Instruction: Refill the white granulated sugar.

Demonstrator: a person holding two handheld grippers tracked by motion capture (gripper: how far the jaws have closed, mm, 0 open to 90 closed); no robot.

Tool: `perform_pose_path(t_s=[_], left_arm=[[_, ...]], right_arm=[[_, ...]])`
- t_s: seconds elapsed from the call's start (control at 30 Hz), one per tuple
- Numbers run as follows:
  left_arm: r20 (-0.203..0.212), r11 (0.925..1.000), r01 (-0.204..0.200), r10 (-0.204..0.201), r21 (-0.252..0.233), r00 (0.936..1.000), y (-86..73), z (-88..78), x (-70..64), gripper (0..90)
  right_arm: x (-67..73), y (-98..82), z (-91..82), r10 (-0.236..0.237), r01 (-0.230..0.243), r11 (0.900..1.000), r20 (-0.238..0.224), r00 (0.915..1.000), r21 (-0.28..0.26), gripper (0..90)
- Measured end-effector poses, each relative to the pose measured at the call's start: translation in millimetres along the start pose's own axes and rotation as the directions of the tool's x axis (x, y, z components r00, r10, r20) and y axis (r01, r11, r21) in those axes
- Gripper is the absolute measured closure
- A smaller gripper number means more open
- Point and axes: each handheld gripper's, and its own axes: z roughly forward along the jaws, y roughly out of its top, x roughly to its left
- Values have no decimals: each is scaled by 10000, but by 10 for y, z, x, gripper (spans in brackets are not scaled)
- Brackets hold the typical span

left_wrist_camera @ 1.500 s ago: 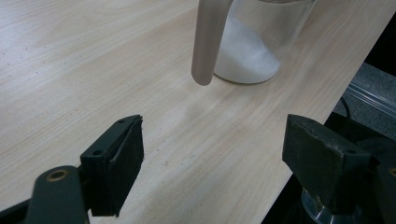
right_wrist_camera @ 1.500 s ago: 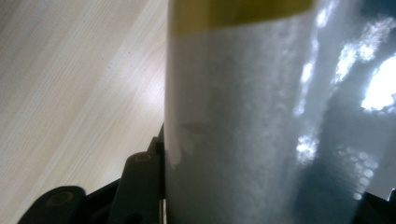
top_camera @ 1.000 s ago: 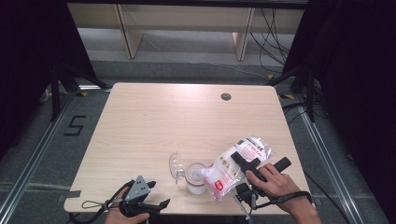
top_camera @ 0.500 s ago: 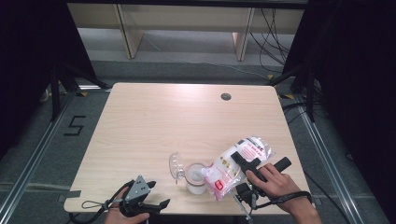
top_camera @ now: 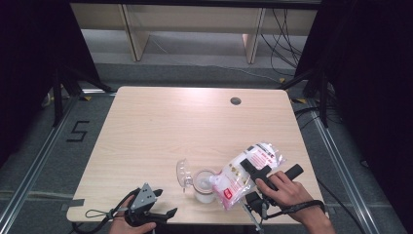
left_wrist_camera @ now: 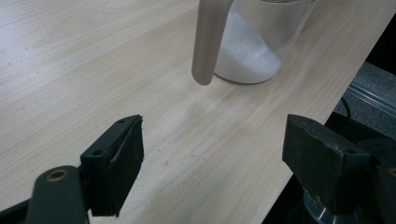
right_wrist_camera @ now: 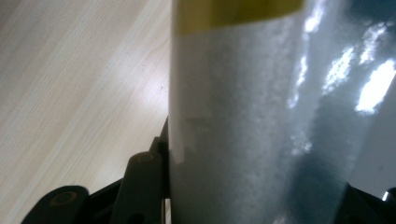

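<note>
right gripper (top_camera: 253,168) clamping tilted bag (top_camera: 243,173), over glass jar (top_camera: 203,185)

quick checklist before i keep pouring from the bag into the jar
1. Right gripper clamped on the bag: ok, jaws pinch it mid-length.
2. Bag tilted with its lower end by the jar mouth: ok.
3. Jar upright on the table: ok, white powder already inside.
4. Jar lid out of the way: ok, swung open to the side.
5. Left gripper steadying the jar: not ok, open and short of it.
6. Powder landing inside, not spilling: cannot tell.
</note>
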Motion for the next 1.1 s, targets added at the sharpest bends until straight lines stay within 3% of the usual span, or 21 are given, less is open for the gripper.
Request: perform_pose_path(t_s=[0.13,0.2,0.27,0.33,0.4,0.43,0.5,0.57,0.6,0.63,0.67,0.7,0.73,0.77,0.87,0.9,0.97,1.0,1.03,1.1], left_arm=[[-58,9998,180,-180,87,9998,-3,-1,-5,203],[11,10000,-60,60,-16,10000,-2,0,3,203],[-3,10000,-4,4,11,10000,-1,1,3,203],[19,9996,266,-266,-70,9996,-8,6,-12,203],[36,10000,2,-2,-61,10000,-2,2,4,203],[-38,9998,184,-184,97,9998,-2,-5,-7,203],[-22,9998,205,-205,65,9998,-3,-1,-10,203],[8,10000,-29,29,5,10000,-1,-3,1,203],[-3,10000,-20,20,20,10000,0,-3,3,203],[-25,9998,217,-217,43,9998,-5,-1,-8,203],[-37,9998,191,-190,93,9998,-2,-6,-8,203],[-14,9997,228,-228,14,9997,-5,-1,-13,203],[44,9999,-30,31,-130,10000,-6,7,2,203],[-7,10000,-10,10,14,10000,0,-2,0,203],[-13,9997,226,-226,21,9997,-5,-2,-12,203],[51,10000,-16,16,-81,10000,-2,3,3,203],[-10,10000,-29,29,87,10000,3,-6,4,203],[-11,9997,238,-238,20,9997,-6,1,-11,203],[-4,9999,152,-152,18,9999,-3,-2,-9,203],[-7,10000,-14,14,15,10000,1,-3,2,203]], right_arm=[[-19,-5,-19,189,-188,9998,69,9998,-52,613],[-47,-11,-20,-322,324,9994,180,9993,-104,613],[-36,-3,-19,-260,262,9996,131,9996,-84,614],[-28,8,-11,-504,504,9987,39,9987,44,615],[-14,10,-13,-206,206,9998,-9,9998,82,617],[-4,8,-9,-5,5,10000,49,10000,-19,617],[-6,9,-10,-34,34,10000,70,10000,19,618],[-8,8,-14,-13,13,10000,91,10000,22,618],[-39,-5,-9,-488,488,9988,99,9988,-70,619],[-48,-6,-11,-661,662,9978,73,9978,-53,619],[-20,6,-19,-201,201,9998,66,9998,57,619],[-18,8,-18,-136,136,9999,61,9999,33,619],[-19,6,-20,-160,160,9999,48,9999,21,619],[-35,-1,-12,-431,432,9990,88,9990,-76,620],[-6,8,-12,-18,18,10000,54,10000,2,620],[-6,5,-12,-24,24,10000,32,10000,-12,620],[-5,3,-11,6,-6,10000,29,10000,-9,621],[-5,3,-11,-3,3,10000,35,10000,7,621],[-26,-5,-6,-298,298,9995,34,9996,-77,621],[-24,-8,-12,-261,261,9996,11,9997,-94,622]])
